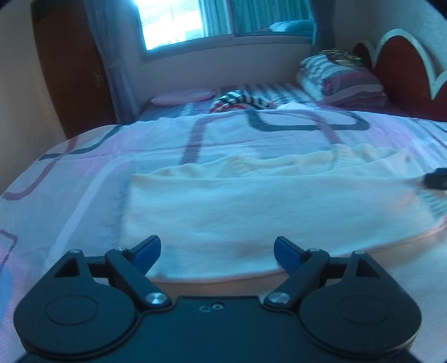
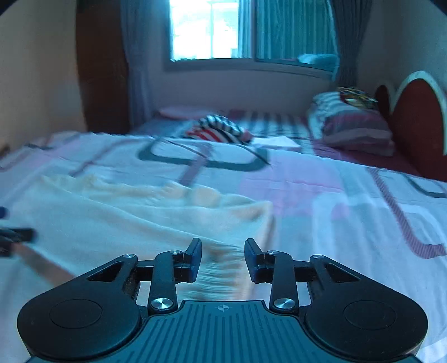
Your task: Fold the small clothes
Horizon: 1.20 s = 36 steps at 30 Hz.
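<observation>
both grippers, left gripper [image 1: 217, 251] and right gripper [image 2: 222, 259], jaws open and empty, should pinch the cream garment [image 1: 251, 212] hem evenly at the bed's [image 1: 83, 167] near edge.

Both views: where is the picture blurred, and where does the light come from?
Left wrist view: the cream garment and the bed beyond are soft, the window overexposed, the left claw sharp. Right wrist view: motion smear on the garment hem between the right claw tips; blue cast, edges bent by fisheye.
</observation>
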### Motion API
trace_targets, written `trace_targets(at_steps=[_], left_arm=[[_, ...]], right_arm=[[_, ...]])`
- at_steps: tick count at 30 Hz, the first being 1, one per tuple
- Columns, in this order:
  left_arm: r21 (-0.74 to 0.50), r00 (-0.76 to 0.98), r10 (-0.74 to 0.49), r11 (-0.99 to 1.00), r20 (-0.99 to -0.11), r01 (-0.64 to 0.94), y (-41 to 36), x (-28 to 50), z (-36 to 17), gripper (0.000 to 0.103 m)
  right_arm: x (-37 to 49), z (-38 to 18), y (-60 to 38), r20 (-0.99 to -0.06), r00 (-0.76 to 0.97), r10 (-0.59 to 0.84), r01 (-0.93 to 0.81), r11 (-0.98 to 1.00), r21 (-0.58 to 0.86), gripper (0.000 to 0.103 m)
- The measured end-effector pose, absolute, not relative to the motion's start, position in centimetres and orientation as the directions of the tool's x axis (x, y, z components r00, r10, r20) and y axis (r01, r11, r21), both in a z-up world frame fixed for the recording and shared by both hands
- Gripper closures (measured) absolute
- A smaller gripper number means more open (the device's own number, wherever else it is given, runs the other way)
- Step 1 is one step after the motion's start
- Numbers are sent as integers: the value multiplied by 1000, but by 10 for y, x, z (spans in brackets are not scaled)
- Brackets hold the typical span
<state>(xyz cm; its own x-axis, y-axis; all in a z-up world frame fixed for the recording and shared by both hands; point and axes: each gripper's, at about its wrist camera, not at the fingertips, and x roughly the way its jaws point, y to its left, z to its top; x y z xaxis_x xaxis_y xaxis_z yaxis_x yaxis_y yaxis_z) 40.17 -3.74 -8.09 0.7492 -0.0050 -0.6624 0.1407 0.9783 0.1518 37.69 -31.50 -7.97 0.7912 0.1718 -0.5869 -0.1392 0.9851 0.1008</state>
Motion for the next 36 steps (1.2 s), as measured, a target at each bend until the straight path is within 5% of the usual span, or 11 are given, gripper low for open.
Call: trace_targets(at_steps=[4,13,25,36], left_arm=[[157,737,-42,967,-675,200,-66,404,-87,14],[121,703,23,989,-711,90,-21,402,-88,9],[169,704,45,980,-709,108,-24,380,-88,11],[203,696,41,967,-716,152,19,262,-73,13]], right_arm=[[373,-91,-280,-630,724,281,-259,957,129,70],[361,-94,-311,-650,756,84,-98,995,14,69],[340,-80,-320,-634,766,107,-71,994,81,69],[226,-62,-323,-661,705,257,-82,955,283,69]])
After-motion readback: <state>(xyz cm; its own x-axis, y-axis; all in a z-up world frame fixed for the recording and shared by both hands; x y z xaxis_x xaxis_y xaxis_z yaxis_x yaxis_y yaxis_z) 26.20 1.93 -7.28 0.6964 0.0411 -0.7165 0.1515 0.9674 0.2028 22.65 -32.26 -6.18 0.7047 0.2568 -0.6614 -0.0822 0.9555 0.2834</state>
